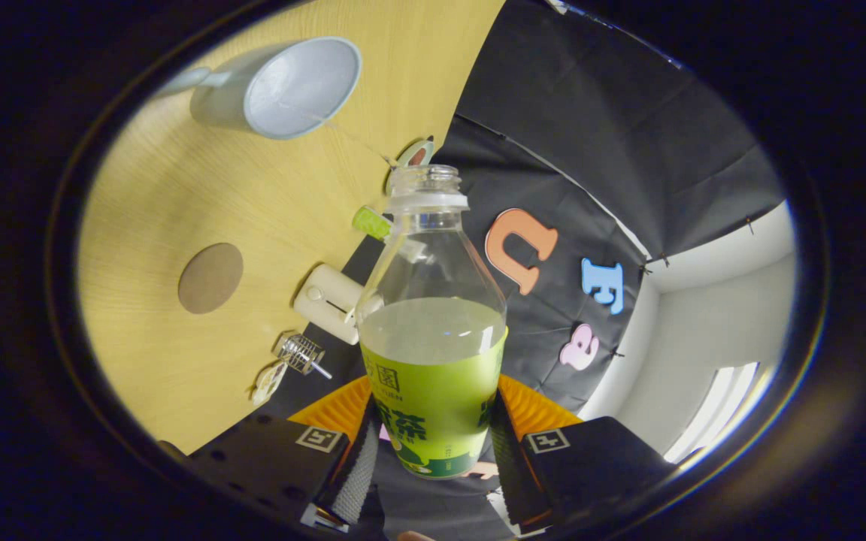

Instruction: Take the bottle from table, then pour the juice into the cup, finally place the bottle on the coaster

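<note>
My gripper (433, 439) is shut on the bottle (433, 330), both fingers pressing on its green label near the base. The bottle is clear plastic, uncapped, and about half full of pale juice. It is lifted off the wooden table (177, 188), and the whole scene appears rolled to one side. Beyond the bottle's mouth and to the left stands a pale blue cup (290, 86) with a handle, its inside looking empty. A round brown coaster (210, 277) lies on the table, nearer to the fingers than the cup.
A small cream-coloured device (330, 300) and a little wire spring-like object (300, 353) lie near the table's edge beside the bottle. A green cap-like piece (370, 222) and a small round item (414, 155) sit close to the bottle's neck. The black cloth wall rises behind.
</note>
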Motion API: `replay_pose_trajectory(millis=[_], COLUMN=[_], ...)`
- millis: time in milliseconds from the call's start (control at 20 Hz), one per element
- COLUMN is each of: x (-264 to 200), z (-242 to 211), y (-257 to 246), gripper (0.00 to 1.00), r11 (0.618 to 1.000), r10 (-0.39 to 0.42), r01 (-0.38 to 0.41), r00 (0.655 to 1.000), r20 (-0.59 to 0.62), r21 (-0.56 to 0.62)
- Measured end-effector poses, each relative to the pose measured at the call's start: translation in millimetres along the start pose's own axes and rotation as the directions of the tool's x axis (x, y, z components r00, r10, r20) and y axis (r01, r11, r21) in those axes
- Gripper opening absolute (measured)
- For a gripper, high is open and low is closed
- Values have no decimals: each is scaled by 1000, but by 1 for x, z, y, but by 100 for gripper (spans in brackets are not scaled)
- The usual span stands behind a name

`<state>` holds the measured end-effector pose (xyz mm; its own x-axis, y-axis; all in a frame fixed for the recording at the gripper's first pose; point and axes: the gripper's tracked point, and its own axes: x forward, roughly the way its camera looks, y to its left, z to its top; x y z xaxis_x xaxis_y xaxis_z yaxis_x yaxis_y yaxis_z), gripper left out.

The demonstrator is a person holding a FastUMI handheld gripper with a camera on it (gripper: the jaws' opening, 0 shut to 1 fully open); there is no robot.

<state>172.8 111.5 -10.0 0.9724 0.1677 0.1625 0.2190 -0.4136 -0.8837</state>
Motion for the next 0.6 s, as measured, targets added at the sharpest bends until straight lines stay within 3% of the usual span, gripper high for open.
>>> replay_pose_trajectory(millis=[200, 300, 600], x=[-3, -4, -15], z=[1, 1, 1], y=[-3, 3, 18], gripper=[74, 74, 75], r11=[999, 992, 920], r10=[-11, 17, 93], r01=[12, -16, -88], r00=[1000, 1000, 996], r20=[-2, -7, 6], r21=[43, 126, 381])
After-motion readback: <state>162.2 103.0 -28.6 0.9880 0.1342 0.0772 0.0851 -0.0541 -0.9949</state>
